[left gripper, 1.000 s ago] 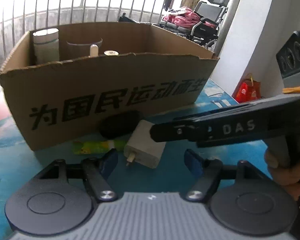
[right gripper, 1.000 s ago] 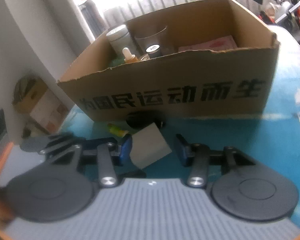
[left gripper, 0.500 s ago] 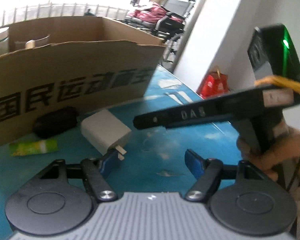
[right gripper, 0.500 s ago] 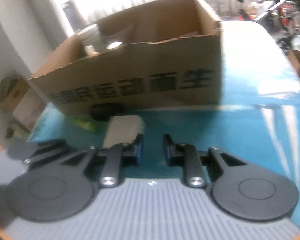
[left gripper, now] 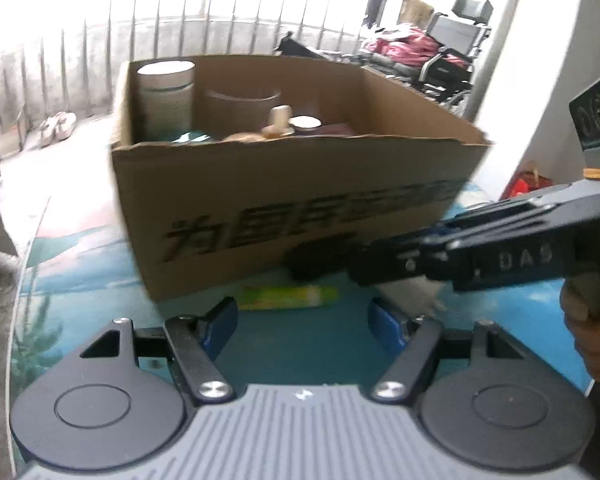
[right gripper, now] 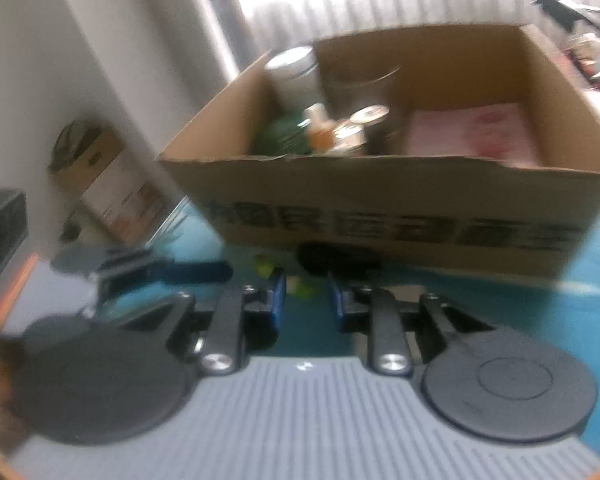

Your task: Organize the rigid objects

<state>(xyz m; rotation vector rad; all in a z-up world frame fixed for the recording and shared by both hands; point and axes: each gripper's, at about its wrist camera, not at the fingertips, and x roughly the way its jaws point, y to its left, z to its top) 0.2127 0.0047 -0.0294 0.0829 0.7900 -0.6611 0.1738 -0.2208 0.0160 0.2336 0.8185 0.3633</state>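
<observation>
From your left wrist view, your left claw (left gripper: pixel 302 322) is released, its blue pads spread wide over the blue tabletop (left gripper: pixel 100 272) with nothing between them. Just ahead of it lies a green packet (left gripper: pixel 288 297); beyond that stands the cardboard box (left gripper: pixel 284 196), its printed lettering smeared by blur. Your right claw (left gripper: pixel 358 268) reaches in from the right and covers most of a white charger (left gripper: pixel 414 294) and part of a black object (left gripper: pixel 316 260) at the box's foot, so you cannot tell from here whether it is gripping anything. Inside the box, a white canister (left gripper: pixel 166 100), a brown tube (left gripper: pixel 242 112) and small bottle tops show only above the rim. Behind are a railing (left gripper: pixel 220 28) and a wheelchair (left gripper: pixel 456 60).

From your right wrist view, everything is blurred. The right claw (right gripper: pixel 307 298) has its pads drawn close, with only a narrow gap; what lies in it is hard to make out. The black object (right gripper: pixel 336 258) sits just ahead, against the box (right gripper: pixel 400 208). A pink flat item (right gripper: pixel 476 132) lies inside, to the right. The left claw (right gripper: pixel 188 272) shows to the left.
</observation>
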